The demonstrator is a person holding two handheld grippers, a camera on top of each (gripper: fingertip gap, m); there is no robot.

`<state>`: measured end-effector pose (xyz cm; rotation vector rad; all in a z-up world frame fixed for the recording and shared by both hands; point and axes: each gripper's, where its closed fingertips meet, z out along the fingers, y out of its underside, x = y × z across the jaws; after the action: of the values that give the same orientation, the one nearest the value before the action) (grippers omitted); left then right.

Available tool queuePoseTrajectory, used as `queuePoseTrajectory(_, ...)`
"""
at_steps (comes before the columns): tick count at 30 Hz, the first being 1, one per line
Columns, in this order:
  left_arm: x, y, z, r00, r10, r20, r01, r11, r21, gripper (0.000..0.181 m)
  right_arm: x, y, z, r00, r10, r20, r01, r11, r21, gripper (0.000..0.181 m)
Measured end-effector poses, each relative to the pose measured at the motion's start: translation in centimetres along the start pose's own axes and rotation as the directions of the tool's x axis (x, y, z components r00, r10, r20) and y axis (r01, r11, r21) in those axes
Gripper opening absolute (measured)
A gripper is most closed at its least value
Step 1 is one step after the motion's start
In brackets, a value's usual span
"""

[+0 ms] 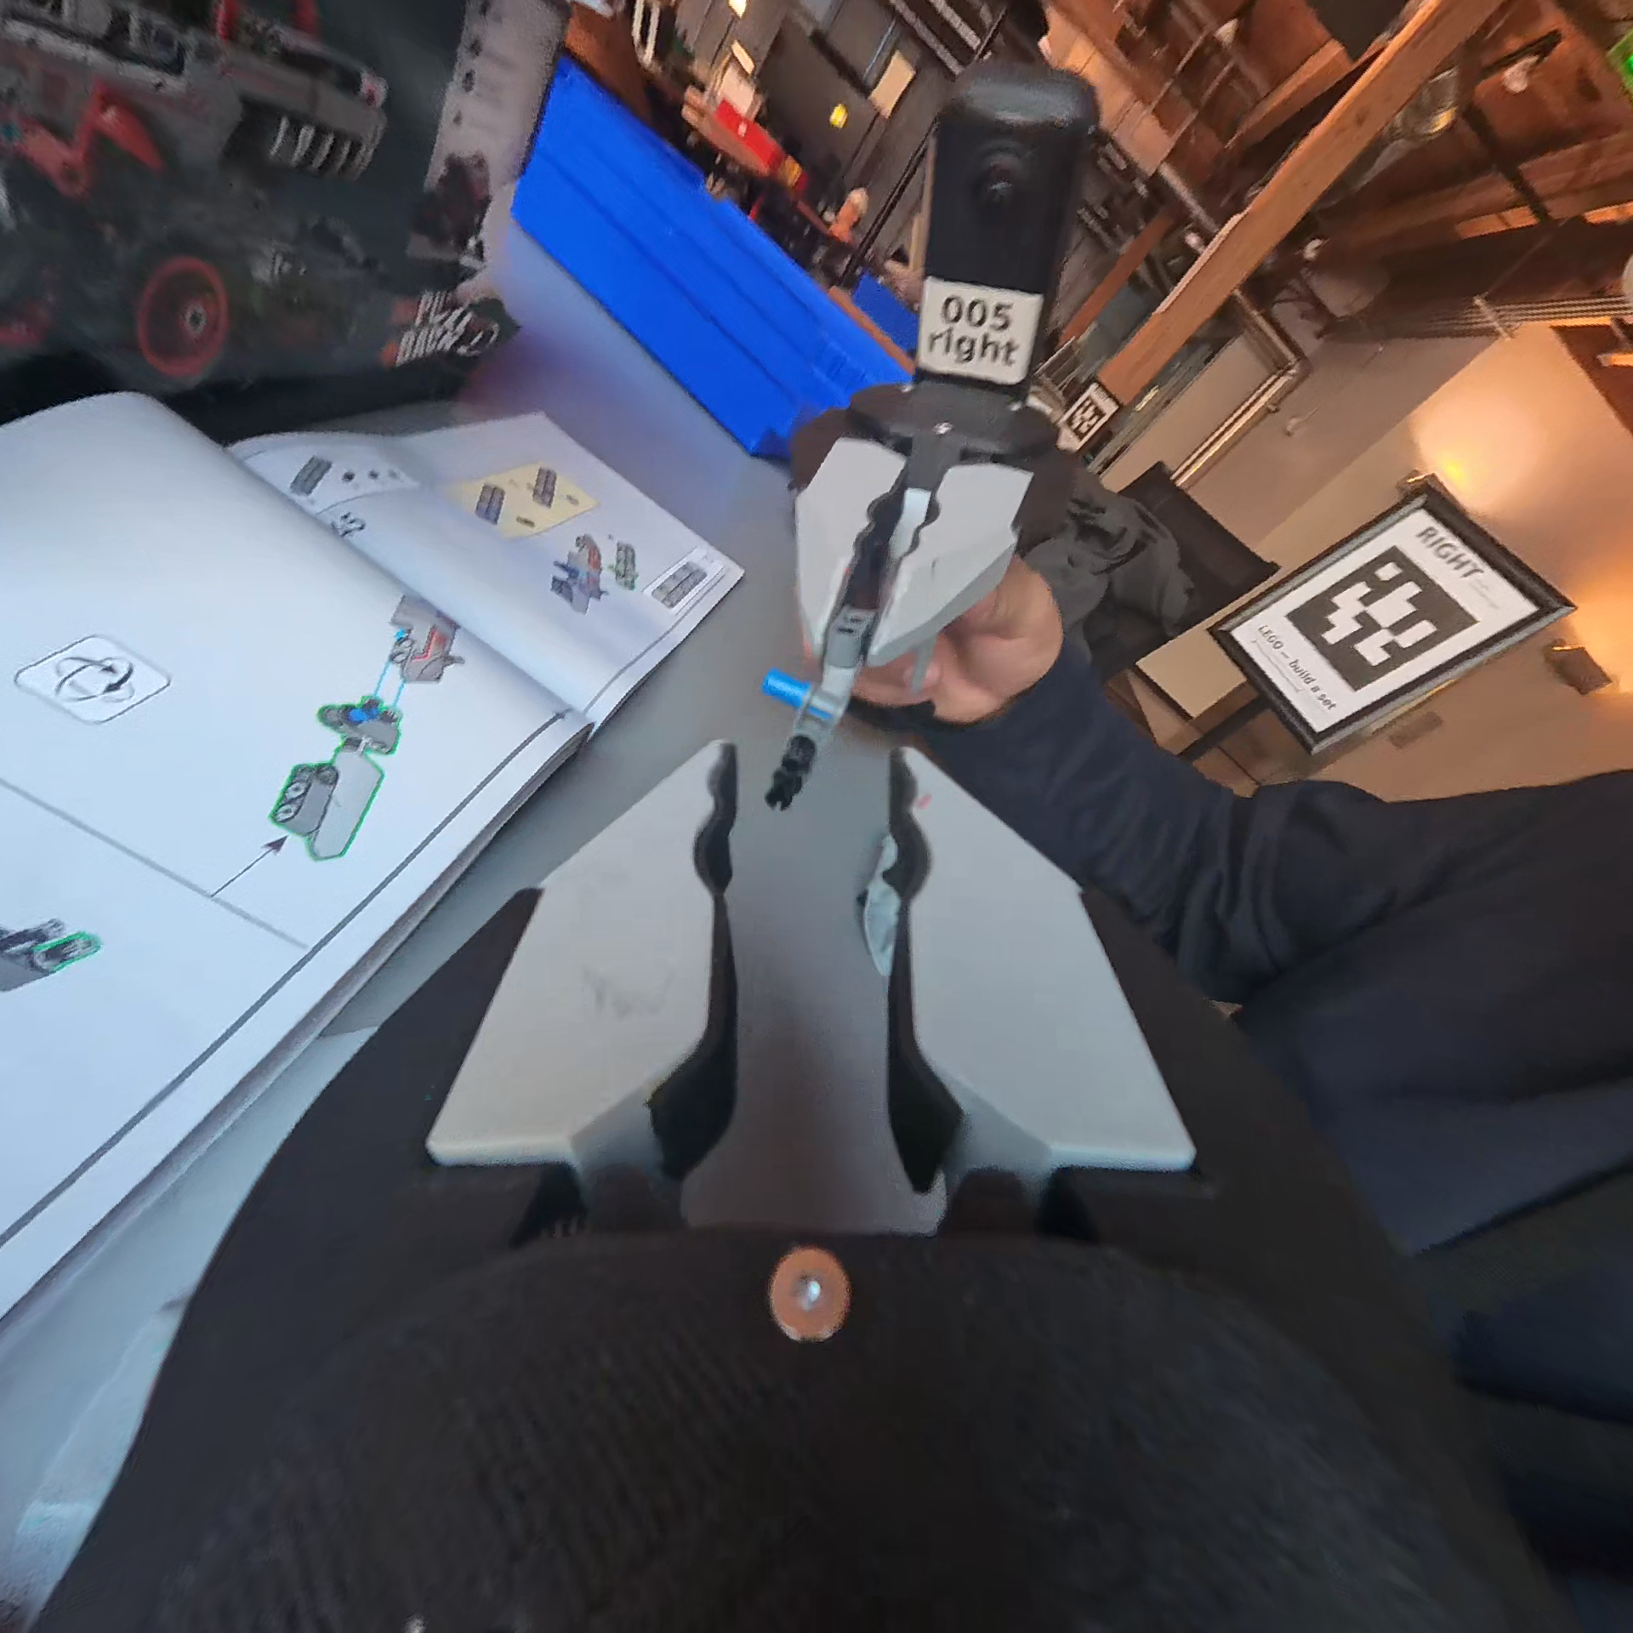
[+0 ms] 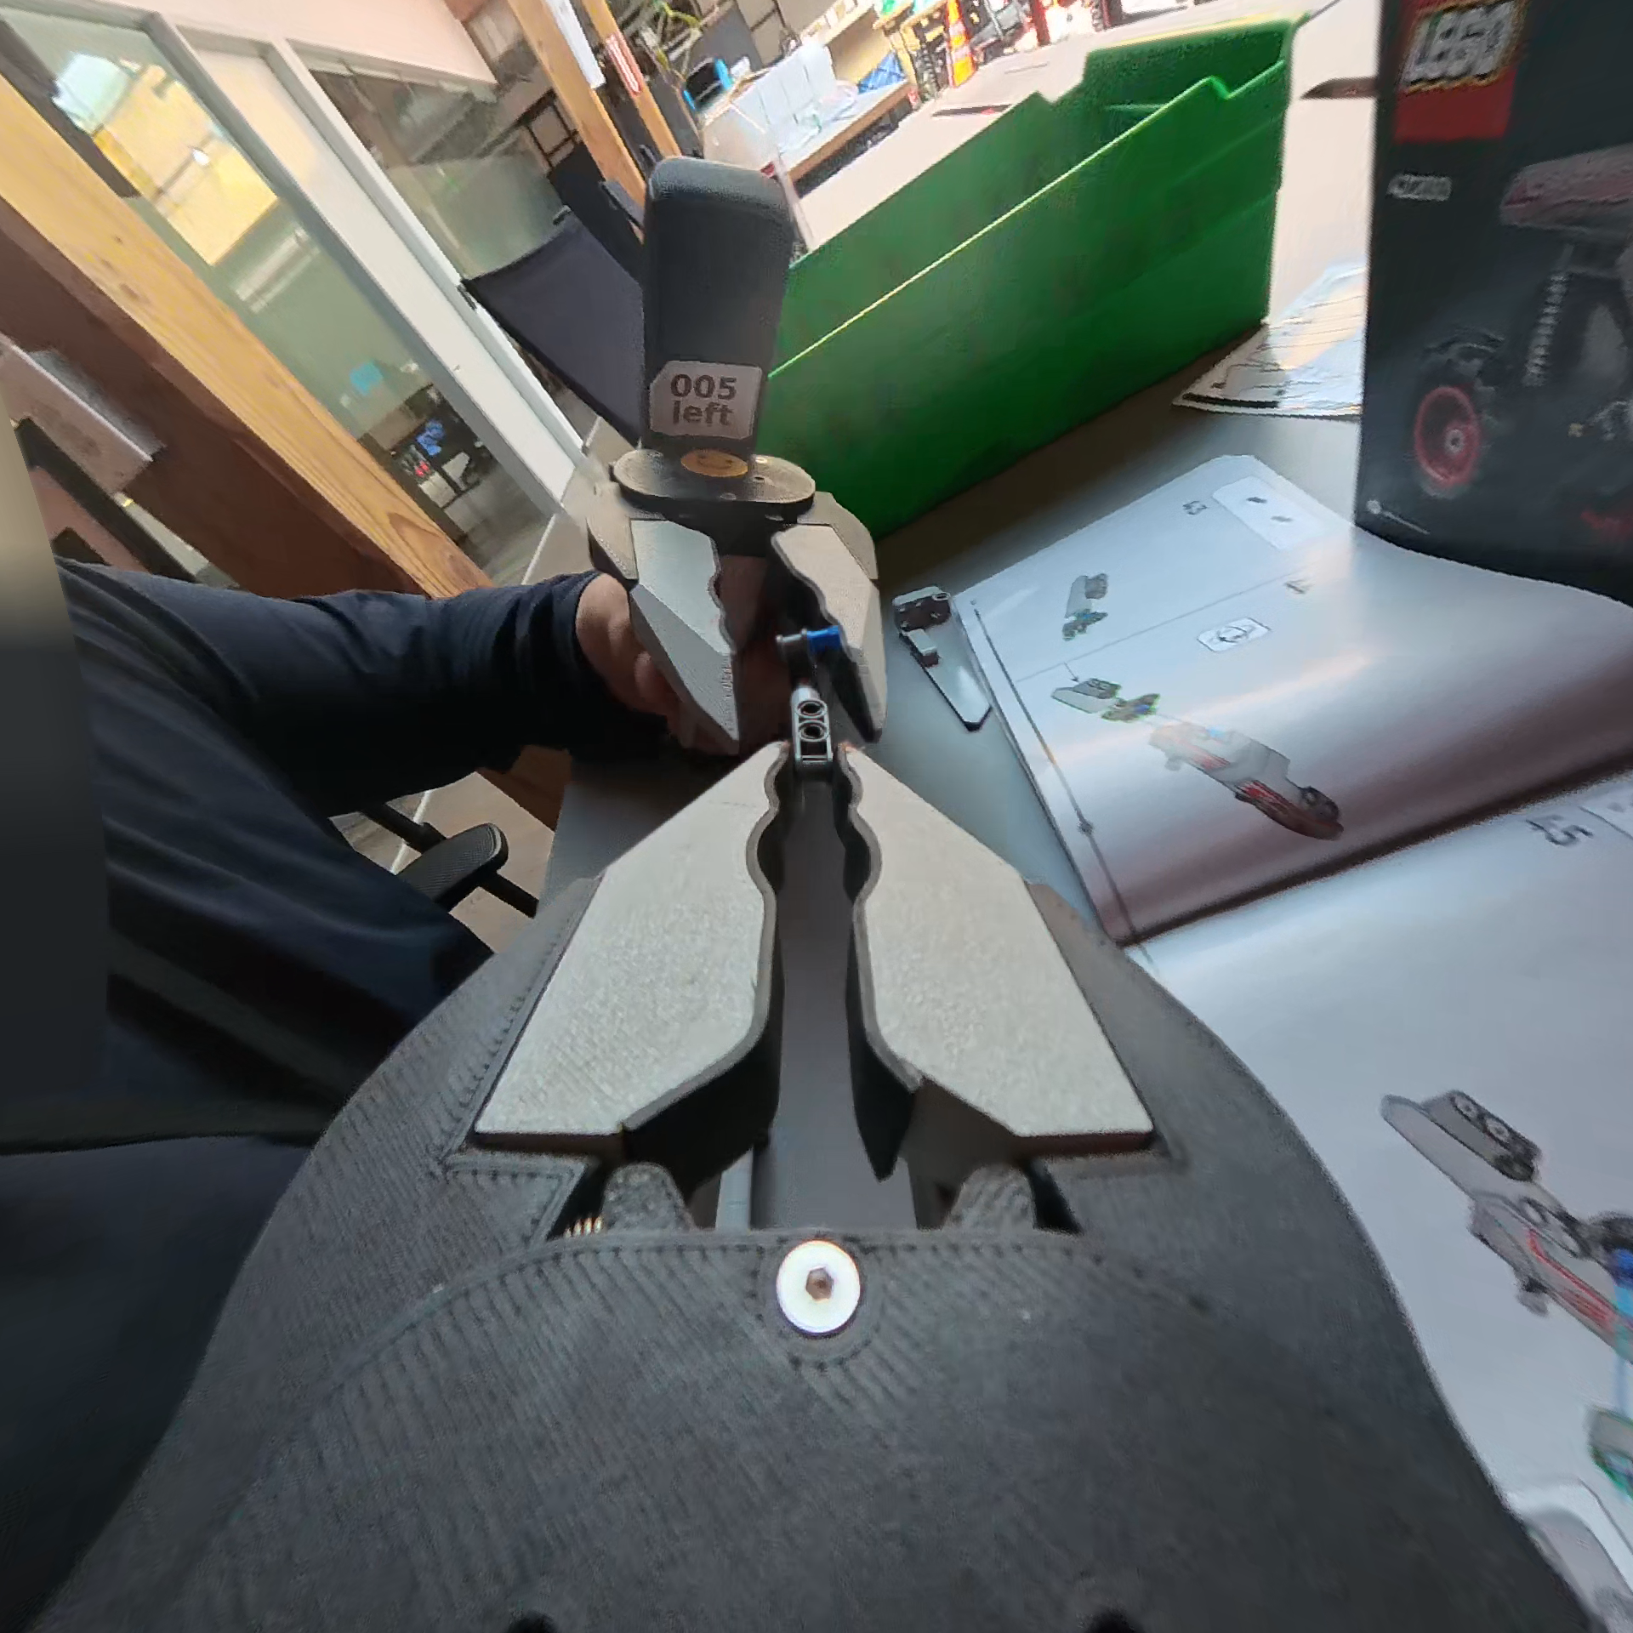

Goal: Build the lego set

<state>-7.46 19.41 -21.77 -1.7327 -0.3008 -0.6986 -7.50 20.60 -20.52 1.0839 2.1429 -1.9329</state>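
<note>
Grey tabletop (image 1: pixel 778 548) is filling the middle of a workshop, with timber beams and glass partitions blurring behind.

Above it, a slim grey Technic beam assembly (image 1: pixel 831 680) is being held in mid-air by the right gripper (image 1: pixel 884 654), whose jaws are pinched onto its upper end; a blue pin (image 1: pixel 782 685) is sticking out sideways and a black pin (image 1: pixel 789 778) is hanging off the free end. From the right wrist view the same beam assembly (image 2: pixel 810 720) is poking out past the tips of the right gripper (image 2: pixel 817 755) toward the left gripper (image 2: pixel 800 698).

The left gripper (image 1: pixel 813 778) is facing it with jaws spread to a moderate gap and nothing between them, the black pin just off its fingertips. Judging from this, the step is a hand-over or a steadying pinch. Doing it well means lining the left jaws squarely over the beam's flat sides, staying off the blue pin (image 2: pixel 822 638), and closing gently before the right one lets go, since a skewed pinch could twist the part out.

Further out, a dark grey loose piece (image 2: pixel 941 649) is lying on the table beside the open instruction booklet (image 2: pixel 1325 707). The booklet (image 1: pixel 265 707) is showing the assembly diagrams, with the set's box (image 2: pixel 1502 309) standing behind it, a green bin (image 2: pixel 1016 353) and a blue bin (image 1: pixel 672 265) beyond.
</note>
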Motion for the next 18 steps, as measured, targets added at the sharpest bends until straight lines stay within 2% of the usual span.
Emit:
queuePoseTrajectory(2,-0.8,-0.1,-0.3,0.999,-0.001,0.036,0.001,1.0,-0.018,0.041,0.5,-0.2,-1.0,1.0,-0.001,-0.02,0.001,1.0,0.004,0.005)
queuePoseTrajectory(5,-0.9,-1.1,-0.9,0.998,0.036,0.052,-0.037,0.999,0.022,0.04,1.3,-0.4,-2.3,0.997,-0.025,-0.073,0.025,1.0,0.006,0.005)
queuePoseTrajectory(10,-2.0,-1.6,-1.4,0.977,0.146,0.153,-0.151,0.988,0.019,0.036,2.1,1.2,-2.5,0.944,-0.269,-0.191,0.24,0.957,-0.161,0.005)
queuePoseTrajectory(18,-2.6,-1.3,-1.3,0.957,0.212,0.2,-0.213,0.977,-0.015,0.027,2.3,3.6,-1.9,0.924,-0.348,-0.158,0.297,0.914,-0.276,0.005)
